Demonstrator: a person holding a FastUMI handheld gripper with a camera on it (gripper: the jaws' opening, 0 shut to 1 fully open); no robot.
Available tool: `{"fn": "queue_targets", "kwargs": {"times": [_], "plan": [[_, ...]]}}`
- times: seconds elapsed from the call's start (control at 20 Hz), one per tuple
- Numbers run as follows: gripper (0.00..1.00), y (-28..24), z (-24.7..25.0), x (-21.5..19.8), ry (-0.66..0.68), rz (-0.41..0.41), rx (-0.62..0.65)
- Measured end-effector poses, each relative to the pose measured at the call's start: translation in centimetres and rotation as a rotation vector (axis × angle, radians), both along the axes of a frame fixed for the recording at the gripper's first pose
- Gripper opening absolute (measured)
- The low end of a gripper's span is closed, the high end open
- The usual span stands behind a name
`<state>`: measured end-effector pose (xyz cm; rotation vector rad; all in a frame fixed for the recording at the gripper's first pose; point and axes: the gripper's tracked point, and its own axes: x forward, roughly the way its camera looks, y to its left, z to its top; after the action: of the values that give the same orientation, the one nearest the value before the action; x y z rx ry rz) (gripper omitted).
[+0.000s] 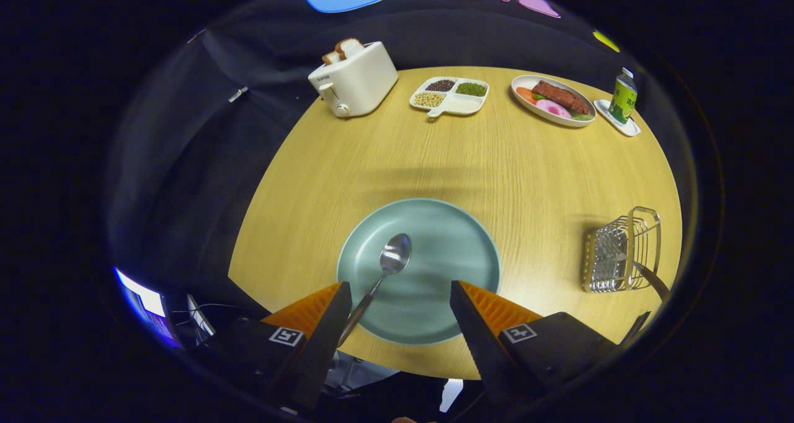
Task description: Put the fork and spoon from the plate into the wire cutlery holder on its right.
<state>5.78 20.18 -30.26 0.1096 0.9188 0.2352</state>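
A pale green plate (459, 249) lies on the round wooden table just ahead of my fingers. A metal spoon (388, 265) rests on it, bowl pointing away, its handle running back beside my left finger (329, 324). My gripper (400, 299) hovers over the plate's near rim, open, with nothing between the fingers. The wire cutlery holder (620, 252) stands to the right of the plate, and a dark handle sticks out of it toward the table's near edge; I cannot tell whether it is the fork.
At the far side of the table (508, 162) stand a white toaster (355, 79) with bread, a divided dish of beans (450, 95), an oval plate of food (554, 100) and a green bottle (623, 97) on a small tray. The table's edge lies close below my fingers.
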Motion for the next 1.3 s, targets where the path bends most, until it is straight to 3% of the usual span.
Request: {"fn": "queue_targets", "kwargs": {"times": [0.65, 0.9, 0.95, 1.0, 1.15, 1.2, 1.3], "plan": [[0.96, 2.7, -7.6, 0.1, 0.205, -0.037, -0.061], [0.67, 2.9, -8.8, -0.4, 0.259, -0.049, -0.081], [0.54, 2.8, -8.6, -0.2, 0.253, -0.051, -0.082], [0.50, 2.8, -8.9, -0.2, 0.264, -0.046, -0.081], [0.20, 2.0, -9.1, -0.2, 0.283, -0.052, -0.088], [0.14, 2.2, -9.1, 0.0, 0.281, -0.039, -0.066], [0.12, 2.4, -9.0, -0.2, 0.285, 0.013, -0.048]]}}
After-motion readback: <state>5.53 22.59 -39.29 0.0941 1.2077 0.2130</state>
